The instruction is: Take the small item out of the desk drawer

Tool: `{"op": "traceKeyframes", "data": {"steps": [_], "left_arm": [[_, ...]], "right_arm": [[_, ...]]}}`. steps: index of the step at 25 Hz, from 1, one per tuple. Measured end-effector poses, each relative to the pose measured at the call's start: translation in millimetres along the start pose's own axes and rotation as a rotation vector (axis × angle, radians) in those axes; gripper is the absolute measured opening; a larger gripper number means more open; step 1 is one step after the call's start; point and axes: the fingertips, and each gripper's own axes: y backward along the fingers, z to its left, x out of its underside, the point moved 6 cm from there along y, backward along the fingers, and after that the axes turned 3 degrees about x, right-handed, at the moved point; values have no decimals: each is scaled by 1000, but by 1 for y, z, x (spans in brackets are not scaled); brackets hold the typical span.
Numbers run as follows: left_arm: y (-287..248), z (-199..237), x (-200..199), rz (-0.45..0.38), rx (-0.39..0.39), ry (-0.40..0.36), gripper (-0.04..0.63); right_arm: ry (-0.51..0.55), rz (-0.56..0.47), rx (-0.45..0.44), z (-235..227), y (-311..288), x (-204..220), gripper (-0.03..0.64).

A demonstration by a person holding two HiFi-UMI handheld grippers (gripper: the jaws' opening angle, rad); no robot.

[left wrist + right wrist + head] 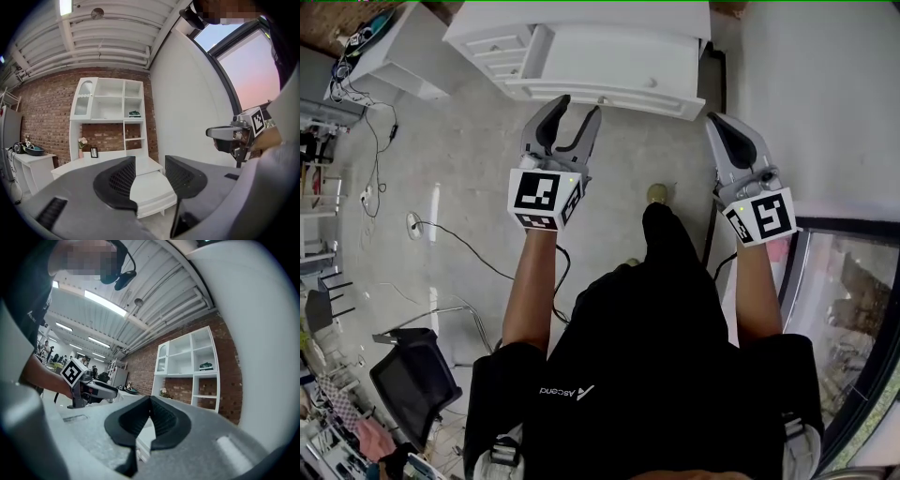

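Note:
The white desk [609,52] stands ahead of me at the top of the head view, its front drawer [619,80] closed, with a small knob showing. No small item is visible. My left gripper [579,105] hovers in front of the desk's front edge with its jaws apart and empty; in the left gripper view [150,180] the desk [152,190] shows through the gap. My right gripper [714,120] is held to the right of the desk, off its right corner, jaws pressed together on nothing [150,414].
A white shelf unit [110,105] rises behind the desk against a brick wall. A white side cabinet [403,56] stands at far left. Cables [450,234] trail over the floor. An office chair [412,375] sits at lower left. A white wall [825,94] and a window [853,319] close off the right.

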Motion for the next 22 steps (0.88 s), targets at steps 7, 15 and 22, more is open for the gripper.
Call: {"op": "traceKeyframes", "data": {"steps": [7,15,22], "left_arm": [[-102,47,40,131,60,-13,192],[-259,75,87,364,171,-41,191],[-341,84,147,669,285,-12,191]], "right_arm": [[37,33,-11,-62,-81,53,0],[0,122,-53,-169,-169,109,0],[-31,172,-90,-221,-216,146,0]]}}
